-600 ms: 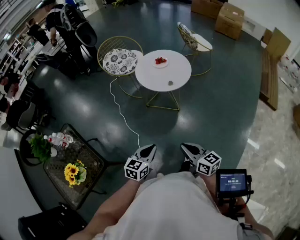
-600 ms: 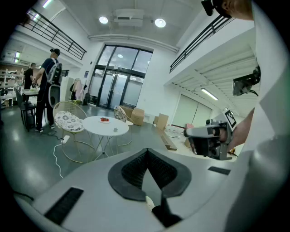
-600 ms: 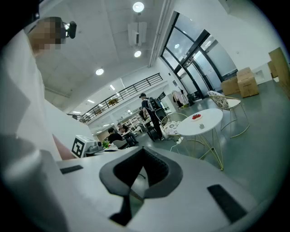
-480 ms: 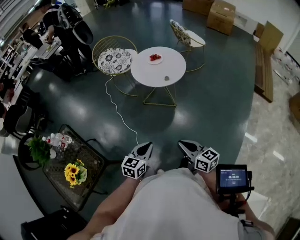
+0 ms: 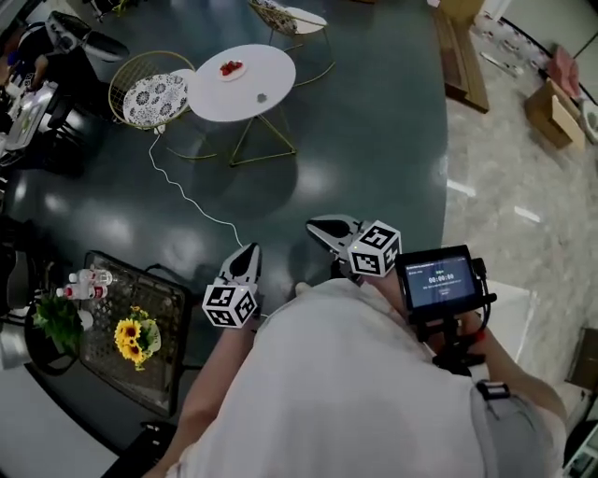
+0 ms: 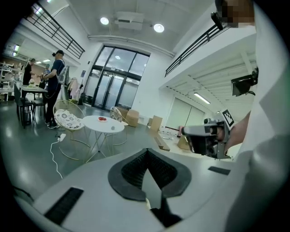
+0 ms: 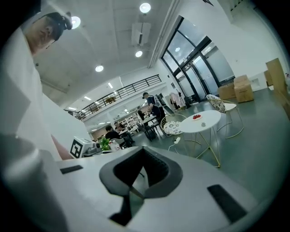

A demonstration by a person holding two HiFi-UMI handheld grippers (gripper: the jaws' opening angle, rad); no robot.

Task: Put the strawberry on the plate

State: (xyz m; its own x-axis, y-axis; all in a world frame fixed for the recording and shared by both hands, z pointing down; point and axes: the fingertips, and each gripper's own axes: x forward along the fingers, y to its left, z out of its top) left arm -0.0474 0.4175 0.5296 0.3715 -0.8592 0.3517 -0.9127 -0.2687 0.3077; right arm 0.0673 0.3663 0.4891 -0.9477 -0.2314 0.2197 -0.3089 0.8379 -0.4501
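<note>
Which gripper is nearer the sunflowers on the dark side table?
Left. In the head view the left gripper is just right of the sunflowers, above that table's edge. The right gripper is farther right, beyond the left one, near the person's other side.

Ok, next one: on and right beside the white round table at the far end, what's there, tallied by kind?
Plate, with red strawberries too small to count: 1
Small grey object: 1
Wire chairs: 2
Total: 4
</note>
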